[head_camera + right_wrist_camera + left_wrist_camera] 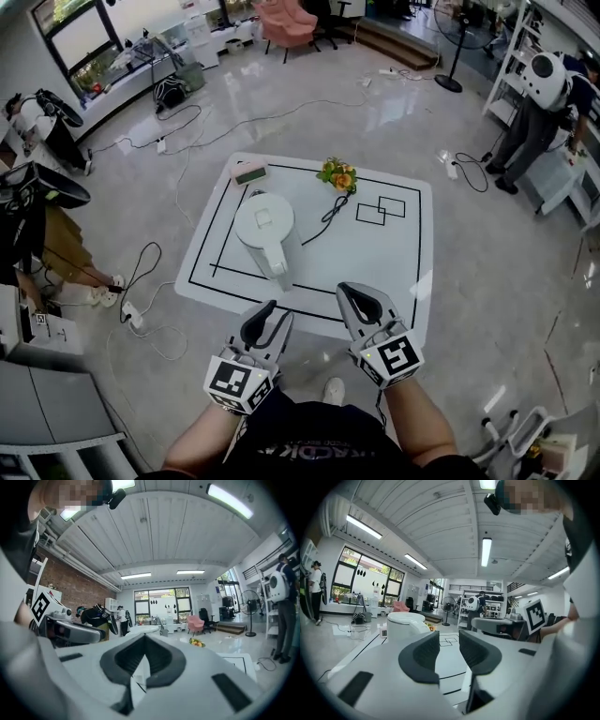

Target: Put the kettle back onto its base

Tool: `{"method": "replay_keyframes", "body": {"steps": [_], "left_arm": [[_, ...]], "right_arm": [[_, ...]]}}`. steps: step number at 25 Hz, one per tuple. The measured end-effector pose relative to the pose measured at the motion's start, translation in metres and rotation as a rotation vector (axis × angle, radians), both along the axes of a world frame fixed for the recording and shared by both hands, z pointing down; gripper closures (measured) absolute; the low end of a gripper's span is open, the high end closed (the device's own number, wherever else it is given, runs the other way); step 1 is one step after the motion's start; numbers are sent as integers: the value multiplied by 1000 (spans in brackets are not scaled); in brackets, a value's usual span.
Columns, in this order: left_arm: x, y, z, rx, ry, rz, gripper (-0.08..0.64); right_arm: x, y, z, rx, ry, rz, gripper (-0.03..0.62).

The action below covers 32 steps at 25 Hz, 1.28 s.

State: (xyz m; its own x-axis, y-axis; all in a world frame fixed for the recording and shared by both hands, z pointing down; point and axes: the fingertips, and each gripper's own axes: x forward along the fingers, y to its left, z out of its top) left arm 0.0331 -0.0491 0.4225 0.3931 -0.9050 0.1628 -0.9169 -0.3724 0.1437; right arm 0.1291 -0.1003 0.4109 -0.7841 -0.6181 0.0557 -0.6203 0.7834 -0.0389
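Note:
The white kettle (pixel 264 229) stands upright on the white table (pixel 394 258), its handle turned toward me. A black cable (pixel 328 214) runs from its foot toward the back; the base itself is hidden under the kettle. Both grippers hover over the table's near edge, apart from the kettle. My left gripper (pixel 269 315) is open, with a narrow gap between its pads and nothing in it. The left gripper view shows the kettle (pixel 406 623) ahead and to the left of that gripper (pixel 449 643). My right gripper (pixel 353 296) (pixel 144 644) is shut and empty.
A small green-and-white device (pixel 249 172) and a bunch of flowers (pixel 338 174) lie at the table's far edge. Two black squares (pixel 382 210) are drawn at the right. Cables cross the floor. One person stands by shelves (pixel 536 103) at the right, another sits at the left (pixel 37 234).

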Motion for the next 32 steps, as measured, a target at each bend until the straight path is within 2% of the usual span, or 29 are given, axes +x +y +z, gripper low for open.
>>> {"method": "replay_keyframes", "body": {"steps": [5, 8, 12, 17, 23, 32], "left_arm": [[17, 34, 0, -2, -2, -101, 448], [17, 54, 0, -2, 0, -162, 494], [5, 76, -1, -3, 1, -226, 551], [-18, 94, 1, -6, 14, -279, 555], [-44, 104, 5, -7, 31, -274, 555], [-52, 107, 2, 4, 58, -162, 555]], "right_arm": [[6, 30, 0, -2, 5, -111, 591], [2, 45, 5, -15, 7, -169, 591], [-14, 63, 8, -18, 22, -235, 591], [-41, 81, 7, -12, 38, -290, 591], [-69, 98, 8, -6, 55, -286, 591], [-65, 107, 6, -10, 79, -147, 591]]}}
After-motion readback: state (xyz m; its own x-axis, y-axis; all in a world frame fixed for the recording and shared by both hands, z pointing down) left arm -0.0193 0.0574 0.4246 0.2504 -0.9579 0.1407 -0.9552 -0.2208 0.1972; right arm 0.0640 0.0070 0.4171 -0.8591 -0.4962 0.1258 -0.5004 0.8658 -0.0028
